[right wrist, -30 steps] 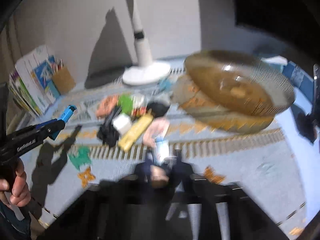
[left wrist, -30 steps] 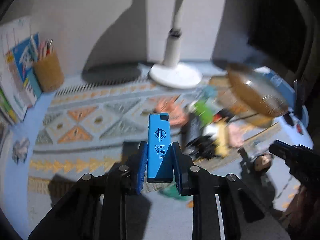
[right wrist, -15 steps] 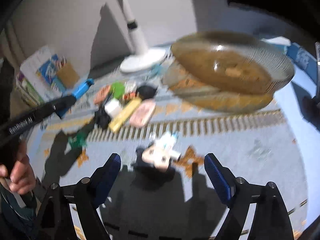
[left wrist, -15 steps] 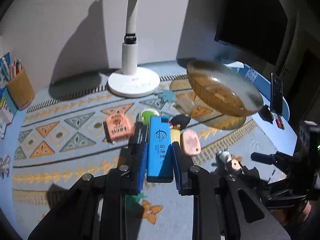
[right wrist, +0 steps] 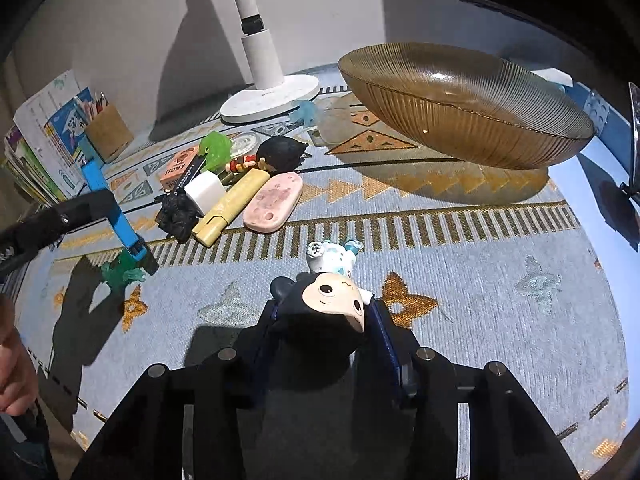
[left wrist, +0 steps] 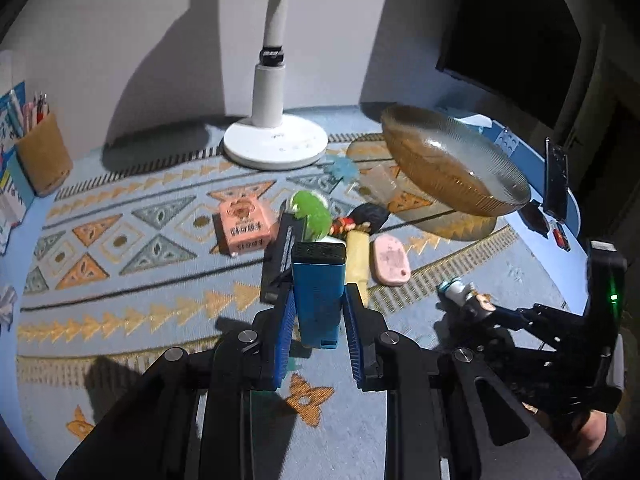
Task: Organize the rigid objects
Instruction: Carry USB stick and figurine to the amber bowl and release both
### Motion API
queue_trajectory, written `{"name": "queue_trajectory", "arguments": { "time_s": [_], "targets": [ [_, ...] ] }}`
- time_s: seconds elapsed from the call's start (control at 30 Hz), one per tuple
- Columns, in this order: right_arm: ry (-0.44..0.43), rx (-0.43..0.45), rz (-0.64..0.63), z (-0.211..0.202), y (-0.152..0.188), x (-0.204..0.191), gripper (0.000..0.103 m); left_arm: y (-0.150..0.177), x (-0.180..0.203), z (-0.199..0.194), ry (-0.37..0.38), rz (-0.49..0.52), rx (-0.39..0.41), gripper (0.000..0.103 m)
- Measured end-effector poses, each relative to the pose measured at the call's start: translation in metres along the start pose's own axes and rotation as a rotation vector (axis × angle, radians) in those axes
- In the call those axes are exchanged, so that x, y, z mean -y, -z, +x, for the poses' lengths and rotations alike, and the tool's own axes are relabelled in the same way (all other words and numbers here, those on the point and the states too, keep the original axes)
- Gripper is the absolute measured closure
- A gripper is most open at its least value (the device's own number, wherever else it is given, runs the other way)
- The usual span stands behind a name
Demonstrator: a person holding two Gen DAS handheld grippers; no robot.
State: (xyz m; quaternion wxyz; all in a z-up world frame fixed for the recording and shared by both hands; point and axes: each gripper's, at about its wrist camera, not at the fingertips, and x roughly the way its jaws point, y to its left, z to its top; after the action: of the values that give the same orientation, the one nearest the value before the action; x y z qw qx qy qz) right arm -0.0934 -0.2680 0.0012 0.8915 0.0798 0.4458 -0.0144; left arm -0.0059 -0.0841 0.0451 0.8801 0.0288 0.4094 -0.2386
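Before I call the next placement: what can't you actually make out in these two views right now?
- Right gripper pads: right wrist view, hidden behind the mouse figurine as the jaws close around it.
- Bowl inside: both views, its tilted ribbed wall blocks it.
- Blue lighter base: left wrist view, hidden behind the lighter's body in the left gripper.
- Pink box print: too small to read.

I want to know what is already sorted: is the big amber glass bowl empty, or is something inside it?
Empty, as far as visible: the amber glass bowl shows only bare ribbed glass inside, though the right wrist view hides its interior.
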Motion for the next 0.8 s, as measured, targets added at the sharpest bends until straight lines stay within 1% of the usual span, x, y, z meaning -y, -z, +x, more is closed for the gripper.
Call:
{"name": "queue_trajectory", "arguments": {
  "time_s": [0.17,0.2,0.23,0.33,0.43,0.53,0.63,0.67,0.73,0.8],
  "targets": [
    [-0.01,0.019,0.02,-0.007,0.0,0.003,0.059,0.002,0.007,-0.005,0.011,0.024,0.016,0.082],
    [-0.012,0.028,0.023,-0.01,-0.003,0.004,0.064,-0.001,0.01,-0.007,0.014,0.035,0.023,0.082],
    [-0.011,0.037,0.025,-0.012,-0.006,0.004,0.064,-0.005,0.013,-0.008,0.018,0.044,0.029,0.082],
    [-0.014,0.097,0.035,-0.035,-0.017,0.011,0.064,-0.027,0.028,-0.016,0.046,0.079,0.067,0.082],
    [0.017,0.163,0.042,-0.058,-0.032,0.022,0.064,-0.049,0.049,-0.023,0.073,0.118,0.111,0.082],
    [0.041,0.228,0.067,-0.08,-0.054,0.041,0.064,-0.078,0.076,-0.024,0.108,0.17,0.159,0.082],
    [0.089,0.282,0.083,-0.093,-0.082,0.062,0.064,-0.105,0.095,-0.012,0.168,0.176,0.16,0.082],
    [0.108,0.285,0.073,-0.091,-0.094,0.068,0.064,-0.115,0.101,-0.005,0.191,0.169,0.156,0.082],
    [0.15,0.269,0.067,-0.082,-0.107,0.077,0.064,-0.128,0.114,0.014,0.212,0.165,0.142,0.082],
    [0.174,0.217,0.058,-0.063,-0.116,0.09,0.064,-0.136,0.125,0.038,0.23,0.161,0.11,0.082]
  ]
}}
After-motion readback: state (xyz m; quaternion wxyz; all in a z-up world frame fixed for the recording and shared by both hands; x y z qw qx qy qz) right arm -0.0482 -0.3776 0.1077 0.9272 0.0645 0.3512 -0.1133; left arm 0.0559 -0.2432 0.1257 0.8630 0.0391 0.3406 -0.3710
